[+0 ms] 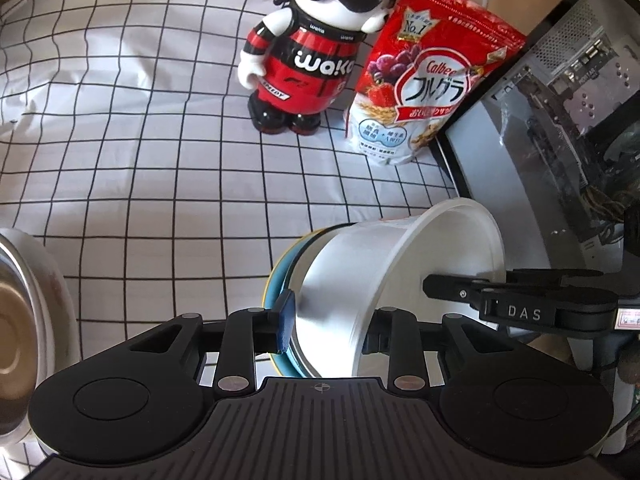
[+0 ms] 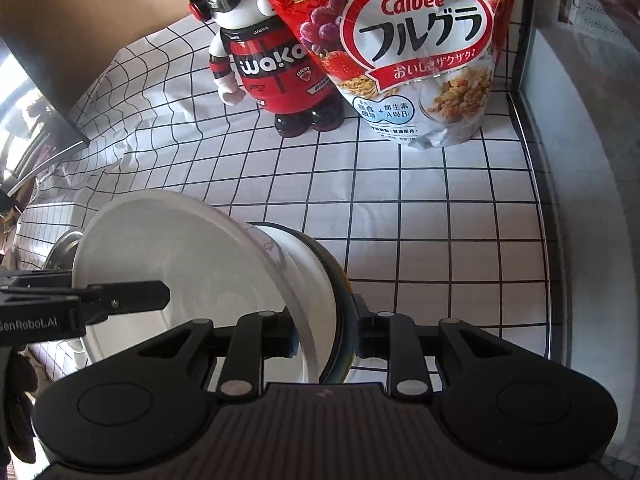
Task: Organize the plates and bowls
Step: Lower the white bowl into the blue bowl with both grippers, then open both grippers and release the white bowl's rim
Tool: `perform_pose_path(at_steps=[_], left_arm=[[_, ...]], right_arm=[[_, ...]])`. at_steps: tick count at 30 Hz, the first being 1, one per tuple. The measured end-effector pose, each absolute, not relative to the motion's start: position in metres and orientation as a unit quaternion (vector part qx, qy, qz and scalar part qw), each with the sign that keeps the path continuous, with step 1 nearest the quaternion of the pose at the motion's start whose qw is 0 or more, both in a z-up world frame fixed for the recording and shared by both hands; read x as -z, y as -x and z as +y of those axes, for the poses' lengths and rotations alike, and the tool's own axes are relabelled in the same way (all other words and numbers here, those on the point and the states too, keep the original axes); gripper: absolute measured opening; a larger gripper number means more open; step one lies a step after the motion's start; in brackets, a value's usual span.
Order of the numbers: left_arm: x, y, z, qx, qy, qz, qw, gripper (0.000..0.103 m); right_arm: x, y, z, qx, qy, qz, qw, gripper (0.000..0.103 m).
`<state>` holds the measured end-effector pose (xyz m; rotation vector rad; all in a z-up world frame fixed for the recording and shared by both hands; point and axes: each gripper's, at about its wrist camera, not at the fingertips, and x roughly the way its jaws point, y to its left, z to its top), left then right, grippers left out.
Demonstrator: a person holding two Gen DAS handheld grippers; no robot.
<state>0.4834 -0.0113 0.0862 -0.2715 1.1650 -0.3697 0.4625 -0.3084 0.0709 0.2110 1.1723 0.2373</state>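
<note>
Checked white cloth (image 1: 140, 152) spreads under everything. Nearest me, my left gripper (image 1: 326, 330) sits half spread around the tilted white bowl (image 1: 400, 264), and my right gripper (image 2: 326, 334) pinches the white plate (image 2: 312, 280) and blue plate (image 2: 345, 320) together. At twelve o'clock stand the toy figure (image 1: 304, 60) and cereal bag (image 1: 424, 76).
</note>
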Motion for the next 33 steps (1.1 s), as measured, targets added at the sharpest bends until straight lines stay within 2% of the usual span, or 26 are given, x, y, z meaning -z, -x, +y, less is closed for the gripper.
perform_pose_path(at_steps=[12, 20, 26, 33], left_arm=[[-0.070, -0.492, -0.014, 0.141, 0.101, 0.559, 0.811, 0.032], [-0.078, -0.492, -0.007, 0.141, 0.114, 0.545, 0.819, 0.032], [-0.074, -0.489, -0.009, 0.136, 0.105, 0.546, 0.820, 0.035], [-0.059, -0.484, -0.012, 0.135, 0.092, 0.559, 0.813, 0.034]], right_arm=[[-0.069, -0.456, -0.313, -0.114, -0.110, 0.554, 0.817, 0.025], [-0.055, -0.461, -0.321, -0.091, -0.119, 0.566, 0.811, 0.025], [-0.048, -0.461, -0.316, -0.092, -0.113, 0.572, 0.807, 0.025], [-0.039, -0.463, -0.318, -0.101, -0.138, 0.580, 0.796, 0.033]])
